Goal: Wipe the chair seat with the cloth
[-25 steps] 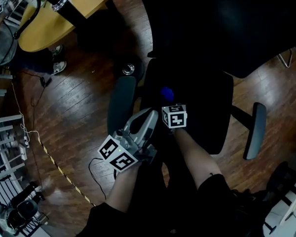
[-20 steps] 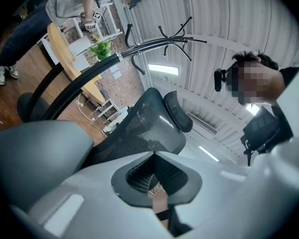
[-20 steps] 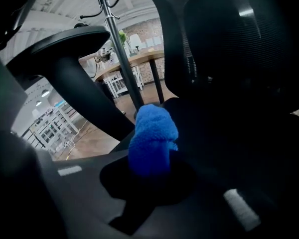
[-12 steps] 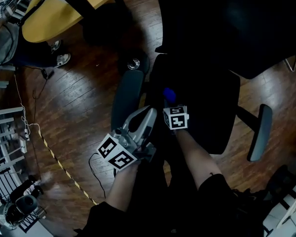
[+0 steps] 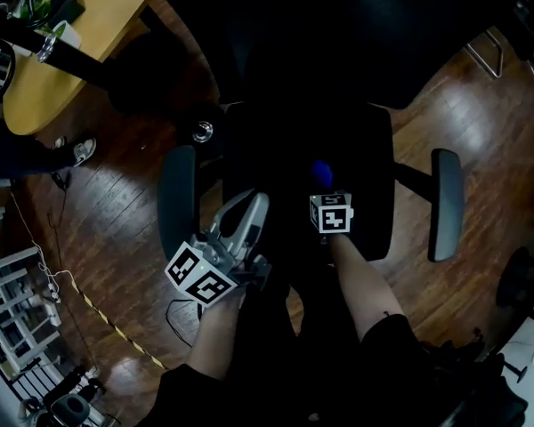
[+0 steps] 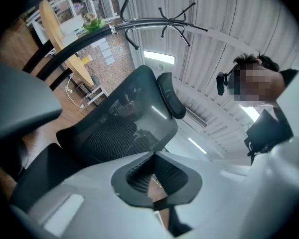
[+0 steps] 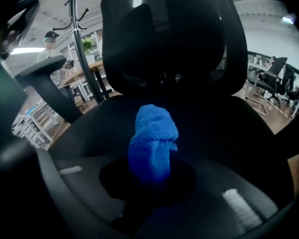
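Observation:
The black office chair seat (image 5: 276, 149) fills the middle of the head view, dark and hard to read. My right gripper (image 5: 323, 188) is over the middle of the seat, shut on a bunched blue cloth (image 5: 321, 172). In the right gripper view the blue cloth (image 7: 153, 133) sticks up from the right gripper (image 7: 154, 169), with the seat (image 7: 229, 123) and the mesh backrest (image 7: 174, 44) behind it. My left gripper (image 5: 253, 206) hovers at the seat's front left, shut and holding nothing. The left gripper (image 6: 154, 179) points up at the backrest (image 6: 122, 126).
Armrests flank the seat at left (image 5: 177, 198) and right (image 5: 446, 203). A yellow table (image 5: 49, 65) stands at the far left, on a wooden floor (image 5: 116, 238) with a cable (image 5: 107, 314). A coat rack (image 6: 159, 16) and a person (image 6: 276, 128) with a headset are nearby.
My right gripper has carried the blue cloth rightward, from the seat's left part to about its middle. The left gripper has stayed at the front left edge. The head view has shifted.

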Tool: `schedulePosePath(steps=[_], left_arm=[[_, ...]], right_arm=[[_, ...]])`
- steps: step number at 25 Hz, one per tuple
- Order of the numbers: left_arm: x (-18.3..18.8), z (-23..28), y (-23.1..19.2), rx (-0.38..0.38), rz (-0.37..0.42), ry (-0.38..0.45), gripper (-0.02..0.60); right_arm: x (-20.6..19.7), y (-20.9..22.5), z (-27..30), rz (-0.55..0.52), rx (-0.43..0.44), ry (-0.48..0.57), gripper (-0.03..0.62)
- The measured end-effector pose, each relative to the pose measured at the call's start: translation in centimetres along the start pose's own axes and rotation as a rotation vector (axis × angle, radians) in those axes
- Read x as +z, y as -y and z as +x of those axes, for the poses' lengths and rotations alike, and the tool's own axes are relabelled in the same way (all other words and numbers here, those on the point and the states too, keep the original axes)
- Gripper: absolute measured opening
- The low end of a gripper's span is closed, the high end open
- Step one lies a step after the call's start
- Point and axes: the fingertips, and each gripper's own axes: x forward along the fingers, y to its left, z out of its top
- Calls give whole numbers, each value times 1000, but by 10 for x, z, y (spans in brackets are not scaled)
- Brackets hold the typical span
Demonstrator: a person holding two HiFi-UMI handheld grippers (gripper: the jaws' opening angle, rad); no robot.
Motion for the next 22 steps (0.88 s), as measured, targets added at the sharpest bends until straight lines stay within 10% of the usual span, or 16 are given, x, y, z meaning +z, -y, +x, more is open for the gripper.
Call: schedulePosePath(steps=[11, 22], left_arm=[[-28, 45, 17, -88, -26, -78, 0], [-7, 23, 14, -45, -15, -14, 0]], right_arm=[[-25, 115, -62, 82, -181, -1, 38], [-25, 131, -73, 81, -229, 8, 38]])
